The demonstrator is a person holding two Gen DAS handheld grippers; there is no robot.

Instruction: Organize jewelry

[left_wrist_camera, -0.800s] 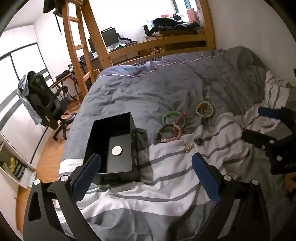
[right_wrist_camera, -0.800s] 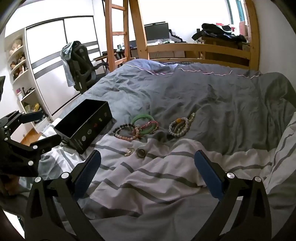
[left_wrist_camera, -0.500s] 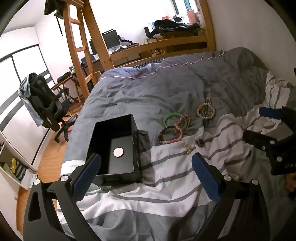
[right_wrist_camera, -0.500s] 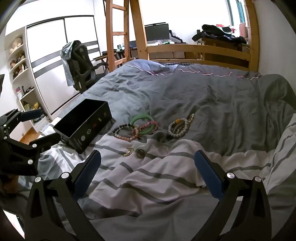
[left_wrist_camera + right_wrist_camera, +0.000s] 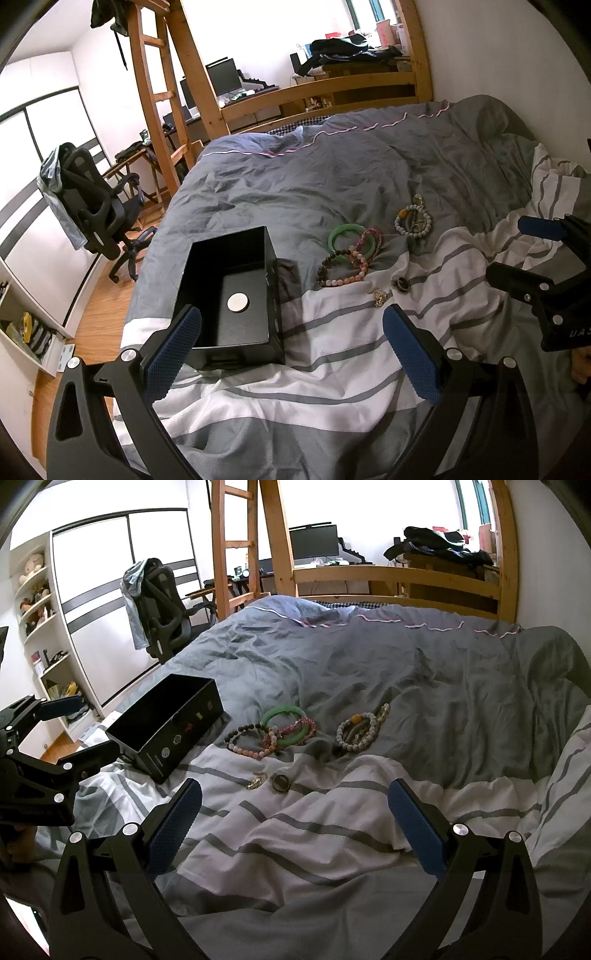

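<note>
While claws gape: glossy green bangle, matte blk box.

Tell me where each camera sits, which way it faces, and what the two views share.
Left wrist: on the left gripper, above the striped bedding, facing the black box; the right gripper shows at its right edge.
Right wrist: on the right gripper, facing the bracelets; the left gripper shows at its left edge.
Shared: box, bracelets, green bangle, bed frame.
</note>
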